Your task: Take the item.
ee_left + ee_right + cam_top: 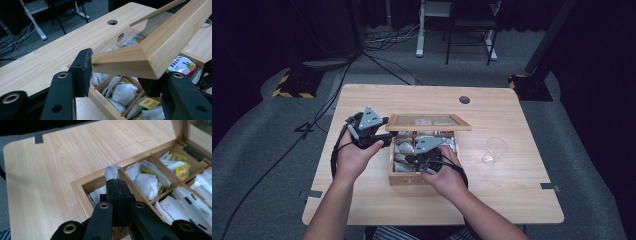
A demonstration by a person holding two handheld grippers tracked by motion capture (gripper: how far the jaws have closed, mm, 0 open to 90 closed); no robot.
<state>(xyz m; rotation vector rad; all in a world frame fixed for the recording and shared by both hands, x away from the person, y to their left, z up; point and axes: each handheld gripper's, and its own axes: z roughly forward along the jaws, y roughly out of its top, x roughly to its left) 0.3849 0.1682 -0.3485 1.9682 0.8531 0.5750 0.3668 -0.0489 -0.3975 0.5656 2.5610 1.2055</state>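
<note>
We see the wooden tea box (404, 177) mid-table, its glass-paned lid (150, 53) raised and tilted, and a white tea bag (111, 172) upright above the near-left compartment.

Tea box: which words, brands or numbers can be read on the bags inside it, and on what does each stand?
No text can be read with certainty.
Yellow tag on a tea bag in the wooden box: a red logo, too blurred to read.
White sachet under the raised lid: coloured print and characters, too small to read.
Yellow tags in a far compartment: a red mark, unreadable.
White packets: black marks, unreadable.
</note>
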